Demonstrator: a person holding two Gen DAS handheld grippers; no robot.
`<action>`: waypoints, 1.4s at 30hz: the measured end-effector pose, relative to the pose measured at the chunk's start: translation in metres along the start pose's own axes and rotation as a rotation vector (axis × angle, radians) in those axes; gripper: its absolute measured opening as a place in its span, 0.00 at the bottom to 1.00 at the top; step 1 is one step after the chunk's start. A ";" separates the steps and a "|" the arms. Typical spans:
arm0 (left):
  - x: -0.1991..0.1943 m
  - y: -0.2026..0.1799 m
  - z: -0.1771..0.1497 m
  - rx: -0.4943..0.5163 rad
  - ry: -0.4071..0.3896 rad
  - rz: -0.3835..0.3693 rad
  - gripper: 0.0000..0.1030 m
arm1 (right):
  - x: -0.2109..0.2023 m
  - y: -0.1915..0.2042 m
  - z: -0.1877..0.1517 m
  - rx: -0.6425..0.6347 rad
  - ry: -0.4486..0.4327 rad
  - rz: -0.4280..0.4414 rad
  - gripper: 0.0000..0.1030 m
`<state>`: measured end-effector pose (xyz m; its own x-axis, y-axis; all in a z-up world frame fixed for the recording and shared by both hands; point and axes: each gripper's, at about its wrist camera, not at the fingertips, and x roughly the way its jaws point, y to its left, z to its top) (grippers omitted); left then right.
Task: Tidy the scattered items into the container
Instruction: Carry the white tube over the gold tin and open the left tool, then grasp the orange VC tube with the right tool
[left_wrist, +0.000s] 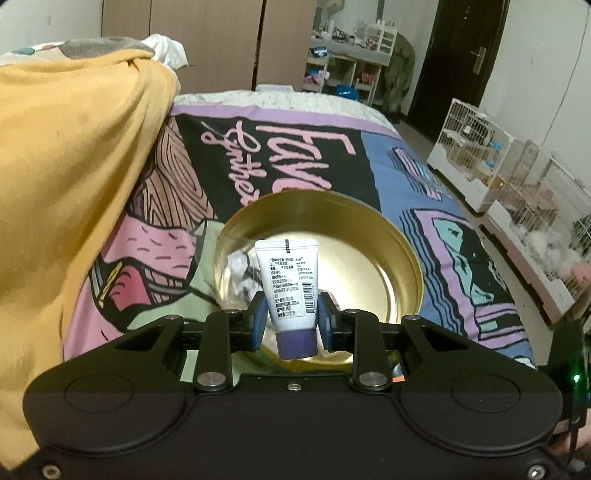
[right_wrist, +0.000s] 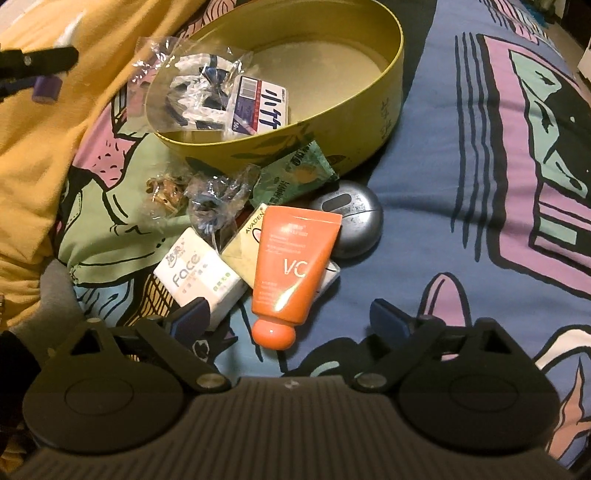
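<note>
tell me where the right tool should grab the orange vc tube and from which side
Take the orange tube across its flat body just above the round cap, coming straight down from above. It lies flat on the bedspread, cap toward the open right tool, with its long axis running between the two fingers, so they can close on its two long edges. Its crimped end leans on the grey round case and boxes, so stay low.

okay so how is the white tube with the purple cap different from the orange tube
The white tube has a purple cap; the orange tube has a rounded orange cap. The white tube is clamped in the left gripper above the round tin; the orange tube lies on the bedspread, outside the tin, ahead of the open right gripper. The white tube shows a barcode; the orange one reads "VC". Both are small squeeze tubes.
</note>
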<state>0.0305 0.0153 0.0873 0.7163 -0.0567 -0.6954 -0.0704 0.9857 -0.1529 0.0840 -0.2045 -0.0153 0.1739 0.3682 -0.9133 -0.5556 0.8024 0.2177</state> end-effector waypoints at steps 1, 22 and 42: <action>-0.001 -0.001 0.002 0.001 -0.007 -0.001 0.25 | 0.001 -0.001 0.000 0.002 0.003 0.000 0.92; 0.052 -0.032 0.038 0.082 -0.027 0.015 0.25 | 0.014 -0.003 0.007 0.001 0.052 0.008 0.69; 0.064 0.022 0.009 -0.080 0.052 0.004 0.84 | 0.010 -0.005 0.006 0.031 0.034 0.045 0.39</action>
<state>0.0810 0.0346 0.0458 0.6790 -0.0634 -0.7314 -0.1298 0.9702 -0.2045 0.0932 -0.2018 -0.0238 0.1208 0.3885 -0.9135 -0.5370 0.7995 0.2690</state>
